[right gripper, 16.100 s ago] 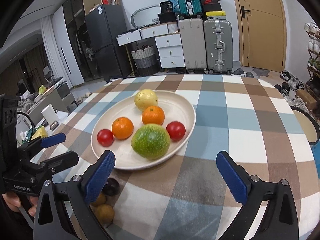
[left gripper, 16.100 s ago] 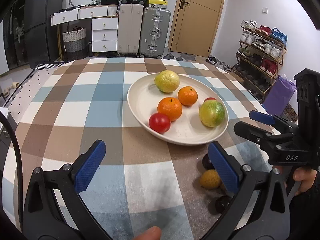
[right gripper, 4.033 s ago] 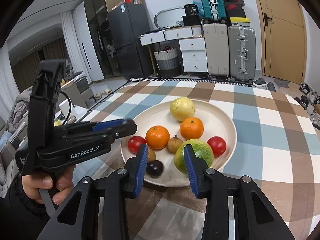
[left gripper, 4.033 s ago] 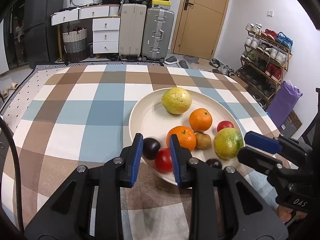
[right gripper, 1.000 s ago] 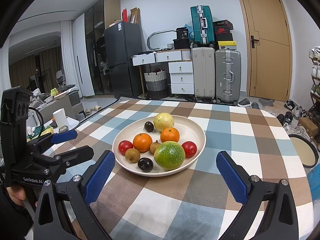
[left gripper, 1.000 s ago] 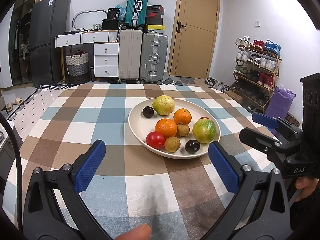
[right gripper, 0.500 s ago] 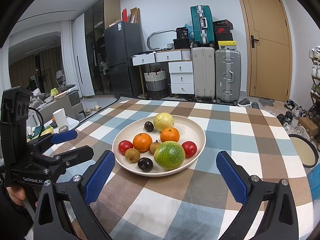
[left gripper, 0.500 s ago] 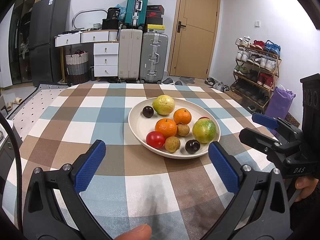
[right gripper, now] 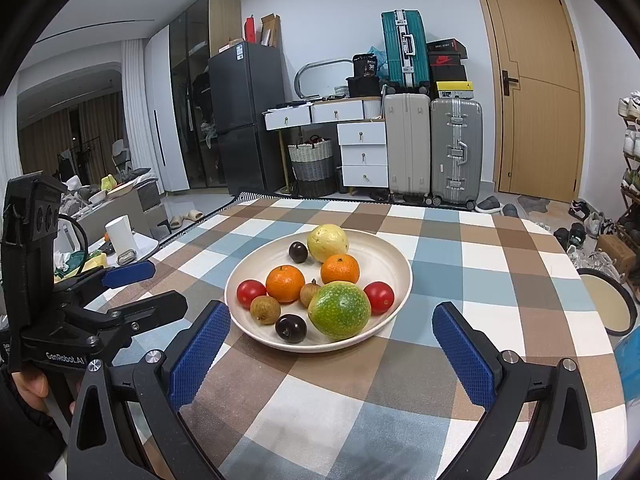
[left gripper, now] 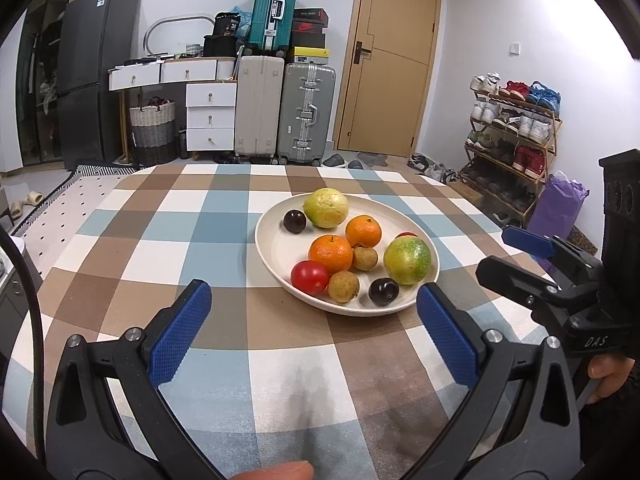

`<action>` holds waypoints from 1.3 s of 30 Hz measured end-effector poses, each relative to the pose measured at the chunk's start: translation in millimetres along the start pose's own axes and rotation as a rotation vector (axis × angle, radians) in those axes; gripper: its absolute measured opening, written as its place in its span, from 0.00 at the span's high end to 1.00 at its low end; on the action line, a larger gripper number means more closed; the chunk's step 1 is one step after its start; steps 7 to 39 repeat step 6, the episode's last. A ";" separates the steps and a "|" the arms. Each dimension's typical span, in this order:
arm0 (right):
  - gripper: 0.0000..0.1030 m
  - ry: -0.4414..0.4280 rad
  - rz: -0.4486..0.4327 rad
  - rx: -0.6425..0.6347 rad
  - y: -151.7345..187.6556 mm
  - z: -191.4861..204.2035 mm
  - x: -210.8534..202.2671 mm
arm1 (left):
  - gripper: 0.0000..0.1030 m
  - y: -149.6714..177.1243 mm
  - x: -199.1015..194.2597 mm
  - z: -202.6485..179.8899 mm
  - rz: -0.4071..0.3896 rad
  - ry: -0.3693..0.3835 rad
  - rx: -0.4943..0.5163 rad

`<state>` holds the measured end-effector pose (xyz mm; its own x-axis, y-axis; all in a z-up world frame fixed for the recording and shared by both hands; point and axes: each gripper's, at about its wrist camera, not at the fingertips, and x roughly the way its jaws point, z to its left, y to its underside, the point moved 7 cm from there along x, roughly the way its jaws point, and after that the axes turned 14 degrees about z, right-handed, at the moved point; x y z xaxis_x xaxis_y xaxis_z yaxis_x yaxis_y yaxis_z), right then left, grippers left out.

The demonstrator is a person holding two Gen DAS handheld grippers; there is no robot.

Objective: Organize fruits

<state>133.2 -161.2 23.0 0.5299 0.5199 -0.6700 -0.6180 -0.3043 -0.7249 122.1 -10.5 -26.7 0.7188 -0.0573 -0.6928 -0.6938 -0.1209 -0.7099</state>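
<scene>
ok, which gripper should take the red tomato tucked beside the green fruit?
The right gripper, probably: that tomato sits exposed on its side of the plate, while from the left gripper the green fruit hides most of it. Both are open.

"DAS" is printed in white on the body of the right gripper (left gripper: 528,268), seen from the left wrist. "GenRobot.AI" is printed on the left gripper (right gripper: 132,292). A black box (right gripper: 366,68) stacked on the drawers reads "36".

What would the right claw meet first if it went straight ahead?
Probably the near rim of the cream round plate, then the dark purple plum and mottled green fruit; depth is unclear.
</scene>
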 end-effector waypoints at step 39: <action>0.00 -0.001 0.000 0.000 0.2 -0.2 0.3 | 0.01 0.0 -0.5 -1.2 -0.007 0.005 -0.002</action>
